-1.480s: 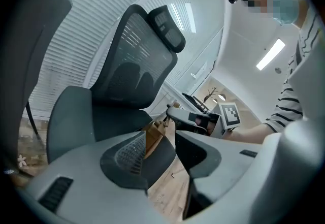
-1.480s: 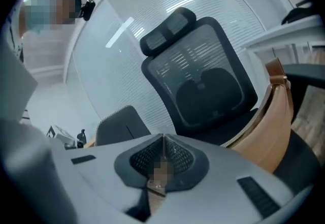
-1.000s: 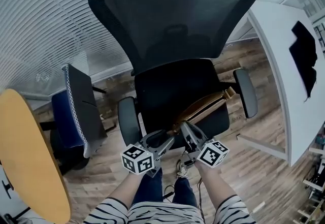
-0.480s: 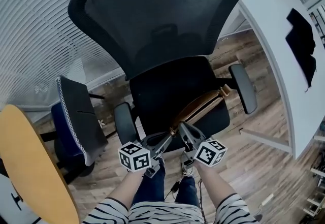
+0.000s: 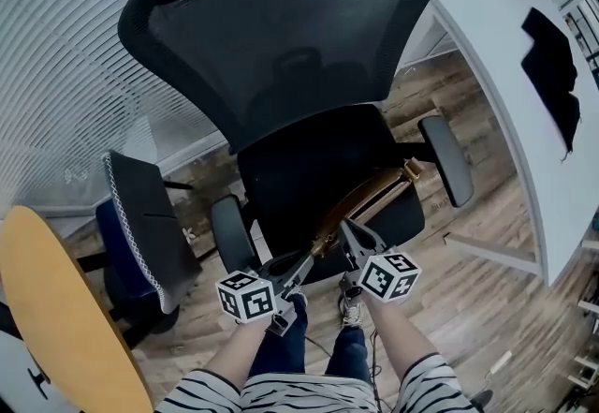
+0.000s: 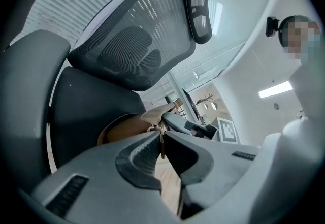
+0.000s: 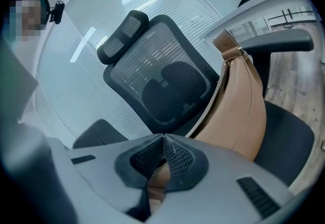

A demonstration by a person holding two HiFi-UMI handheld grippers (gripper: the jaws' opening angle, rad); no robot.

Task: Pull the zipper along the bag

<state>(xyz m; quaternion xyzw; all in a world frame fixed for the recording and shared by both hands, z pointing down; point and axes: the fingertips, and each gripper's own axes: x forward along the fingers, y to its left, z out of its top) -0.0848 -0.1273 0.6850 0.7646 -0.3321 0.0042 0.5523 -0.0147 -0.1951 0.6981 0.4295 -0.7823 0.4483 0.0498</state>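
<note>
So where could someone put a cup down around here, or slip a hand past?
The white table is mostly bare between its near edge and the black cloth. The yellow table's visible part at the left is bare too. On the chair, the seat is free between the bag and the backrest; its front is taken by the bag.

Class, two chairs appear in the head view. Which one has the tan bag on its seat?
The black mesh-backed office chair at centre; the bag lies on its seat. The blue chair stands off to the left.
</note>
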